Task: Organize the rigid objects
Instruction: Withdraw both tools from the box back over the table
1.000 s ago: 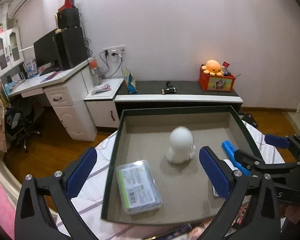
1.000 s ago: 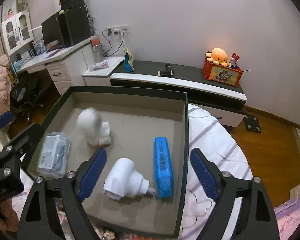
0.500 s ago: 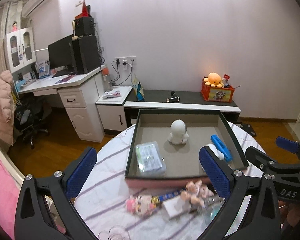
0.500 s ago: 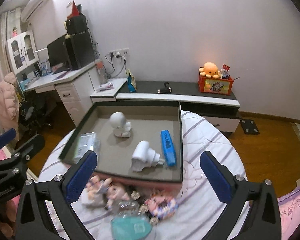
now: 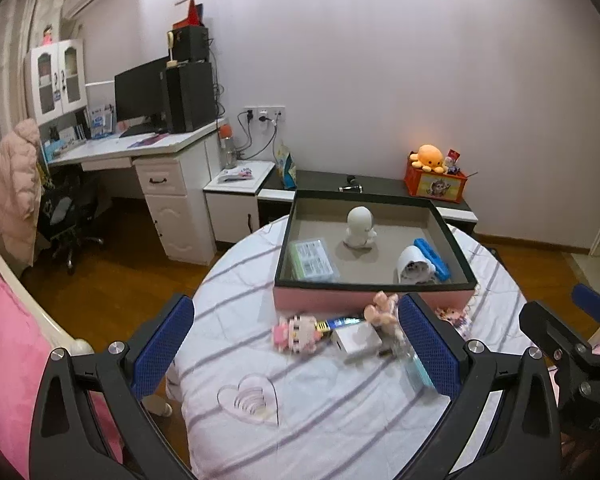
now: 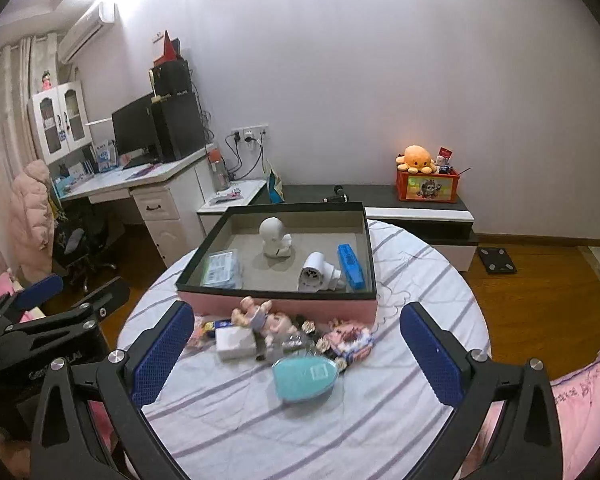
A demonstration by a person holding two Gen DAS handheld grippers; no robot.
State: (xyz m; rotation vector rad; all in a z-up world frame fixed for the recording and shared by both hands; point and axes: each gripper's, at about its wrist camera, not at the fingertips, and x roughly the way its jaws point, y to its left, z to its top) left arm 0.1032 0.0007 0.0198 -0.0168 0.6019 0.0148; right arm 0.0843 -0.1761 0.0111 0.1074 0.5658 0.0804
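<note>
Both the left gripper point(image 5: 296, 344) and right gripper point(image 6: 296, 354), fingers spread and empty, hover short of the loose toy pile point(image 6: 284, 332) before the shallow pink-sided tray point(image 6: 284, 304), apparently choosing the next pick.

Soft striped cloth over the round table point(image 6: 340, 420); matt grey card lining inside the pink-sided box point(image 6: 276, 304). Smooth white plastic on the figurine point(image 6: 274, 236), clear glossy plastic on the case point(image 6: 222, 270). Textured blue rubber on gripper pads point(image 6: 160, 354).
</note>
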